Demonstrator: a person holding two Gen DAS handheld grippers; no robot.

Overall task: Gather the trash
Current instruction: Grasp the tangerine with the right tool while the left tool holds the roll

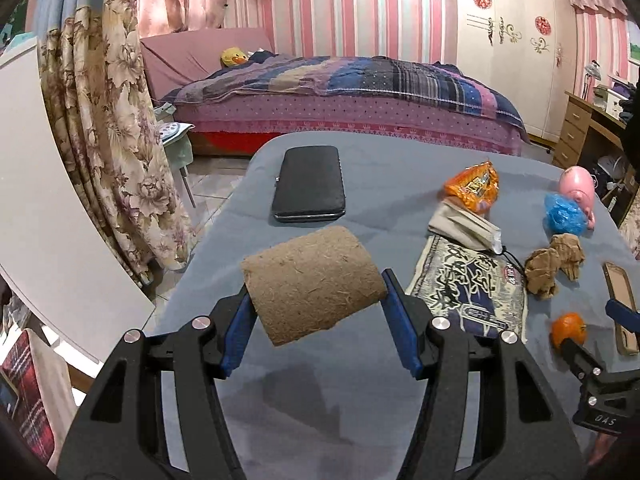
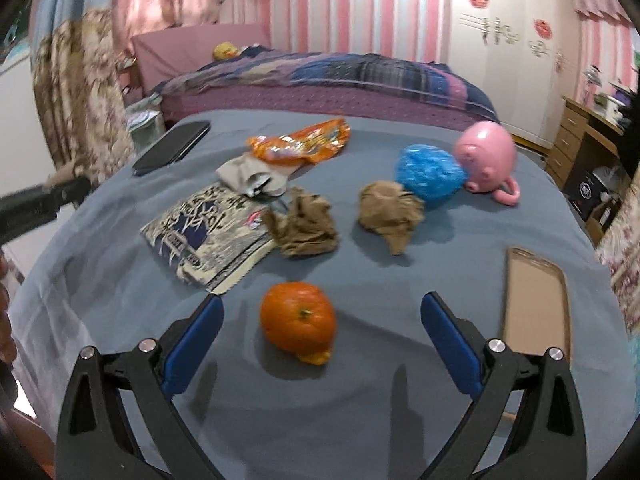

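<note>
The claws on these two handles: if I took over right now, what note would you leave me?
Left claw: shut on the brown fibre roll, lifted above the grey table.
Right claw: open, empty, with the orange peel between its fingers.
Still lying on the table: two crumpled brown papers, blue plastic wad, orange wrapper, printed packet.
No bin in view. Nearly all remains to collect.
</note>
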